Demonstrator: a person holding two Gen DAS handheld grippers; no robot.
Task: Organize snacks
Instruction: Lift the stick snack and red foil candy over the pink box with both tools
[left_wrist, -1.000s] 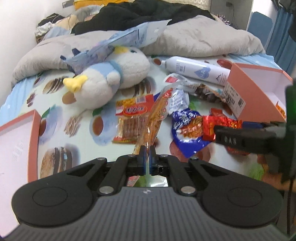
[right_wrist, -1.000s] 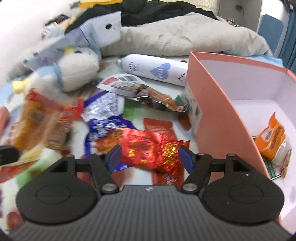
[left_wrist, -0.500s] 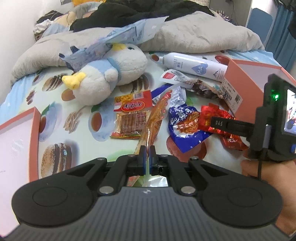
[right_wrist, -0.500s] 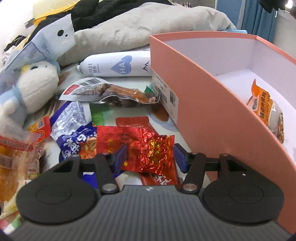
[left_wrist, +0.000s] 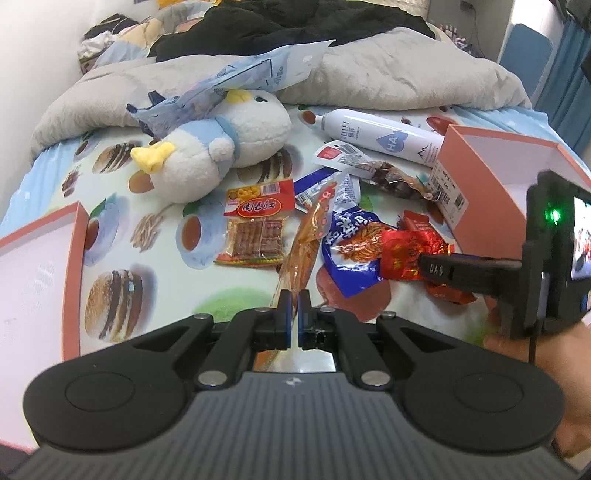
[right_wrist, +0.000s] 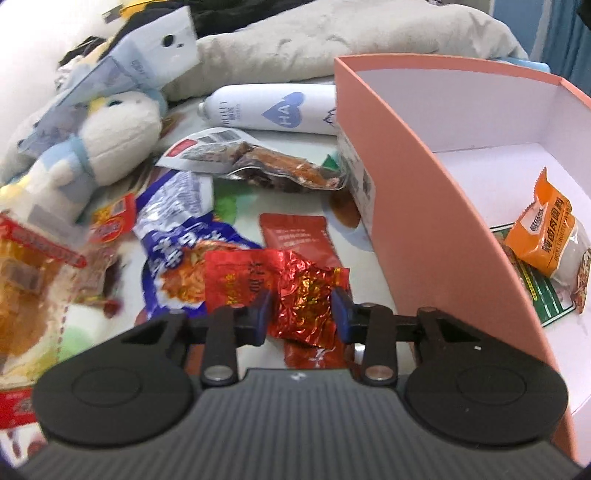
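My left gripper (left_wrist: 293, 306) is shut on the lower end of a long orange snack packet (left_wrist: 306, 236), which slants up over the bed. In the right wrist view my right gripper (right_wrist: 302, 308) has its jaws closing on a crumpled red foil packet (right_wrist: 295, 284), and both pads touch its edges. The left wrist view shows one right finger (left_wrist: 436, 269) lying on that red foil packet (left_wrist: 402, 251). A pink box (right_wrist: 424, 221) stands just right of it, with an orange packet (right_wrist: 543, 236) inside.
A blue noodle packet (right_wrist: 173, 254), a dark red sachet (right_wrist: 295, 232), a clear packet of brown snacks (right_wrist: 266, 162) and a red-and-yellow packet (left_wrist: 258, 221) lie on the printed sheet. Behind are a plush bird (left_wrist: 221, 147), a white bottle (left_wrist: 376, 134) and a grey duvet (left_wrist: 388, 74). A pink lid (left_wrist: 70, 277) lies left.
The right jaws have narrowed onto the red foil packet. The left gripper has risen a little with the orange packet, and the right gripper with its hand has come further into the left view.
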